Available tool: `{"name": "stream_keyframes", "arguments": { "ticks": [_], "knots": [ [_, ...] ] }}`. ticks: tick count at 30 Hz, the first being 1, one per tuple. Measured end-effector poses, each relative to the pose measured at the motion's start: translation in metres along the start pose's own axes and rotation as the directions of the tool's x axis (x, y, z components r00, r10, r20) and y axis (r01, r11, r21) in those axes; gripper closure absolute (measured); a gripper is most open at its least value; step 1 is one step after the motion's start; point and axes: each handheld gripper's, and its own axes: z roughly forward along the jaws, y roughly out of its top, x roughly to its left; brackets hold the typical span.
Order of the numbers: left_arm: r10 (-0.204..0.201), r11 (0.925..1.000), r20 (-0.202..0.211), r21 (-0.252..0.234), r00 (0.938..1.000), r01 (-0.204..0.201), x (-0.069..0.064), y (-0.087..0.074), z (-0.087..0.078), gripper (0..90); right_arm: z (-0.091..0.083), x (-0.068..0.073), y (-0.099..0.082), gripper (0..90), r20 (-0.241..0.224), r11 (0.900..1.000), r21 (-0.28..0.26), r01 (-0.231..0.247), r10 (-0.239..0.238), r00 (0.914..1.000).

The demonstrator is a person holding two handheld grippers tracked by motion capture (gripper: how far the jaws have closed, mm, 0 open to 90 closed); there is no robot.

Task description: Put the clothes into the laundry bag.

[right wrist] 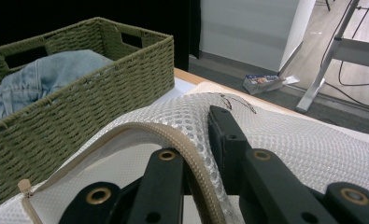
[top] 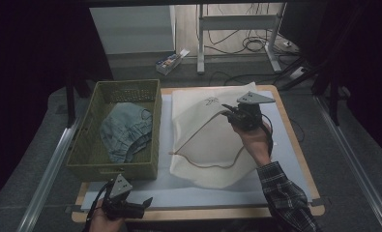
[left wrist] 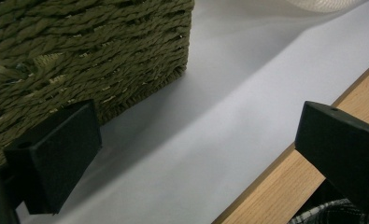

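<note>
- White mesh laundry bag (top: 213,140) lies on the surface's right half, zipper edge (right wrist: 173,135) lifted.
- Right hand-held gripper (top: 232,115) is clamped on that edge.
- Left hand-held gripper (top: 142,203) is released at the near edge, beside the green woven basket (top: 82,145) holding denim (top: 125,130).

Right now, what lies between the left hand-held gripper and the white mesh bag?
In the high view, bare white mat separates the left hand-held gripper from the white mesh bag; nothing else lies there.
</note>
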Motion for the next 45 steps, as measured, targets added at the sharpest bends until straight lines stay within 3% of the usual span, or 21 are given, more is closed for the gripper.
{"name": "stream_keyframes", "arguments": {
  "ticks": [4, 8, 13, 25, 31, 45],
  "knots": [
    [0.012, 0.9991, 0.034, -0.041, 0.9994, -0.011, 0.002, -0.001, -0.005, 0.8, -0.002, -0.002, -0.001, 81.0, -0.007, 0.9997, -0.016, -0.016, 0.016, 0.9998],
    [0.015, 0.9974, 0.039, -0.071, 0.9991, -0.012, 0.002, 0.000, -0.009, 0.7, -0.002, -0.003, -0.004, 81.0, -0.009, 0.9995, -0.021, -0.021, 0.021, 0.9997],
    [0.026, 0.9971, 0.020, -0.072, 0.9995, -0.025, 0.001, 0.000, -0.009, 0.7, -0.003, -0.004, -0.006, 81.0, -0.006, 0.9996, -0.027, -0.012, 0.011, 0.9999],
    [0.025, 0.9935, 0.040, -0.112, 0.9989, -0.020, -0.001, 0.004, -0.015, 0.0, -0.003, -0.006, -0.009, 81.8, -0.011, 0.9997, -0.024, 0.004, -0.004, 0.9999],
    [0.038, 0.9924, 0.026, -0.118, 0.9990, -0.034, -0.004, 0.008, -0.019, 0.0, -0.004, -0.007, -0.010, 81.7, -0.013, 0.9994, -0.030, 0.016, -0.016, 0.9998],
    [0.002, 0.9898, -0.002, -0.142, 1.0000, -0.002, -0.004, 0.018, -0.031, 0.1, -0.005, -0.009, -0.010, 80.9, -0.035, 0.9999, -0.010, -0.001, 0.001, 0.9994]
  ]
}}
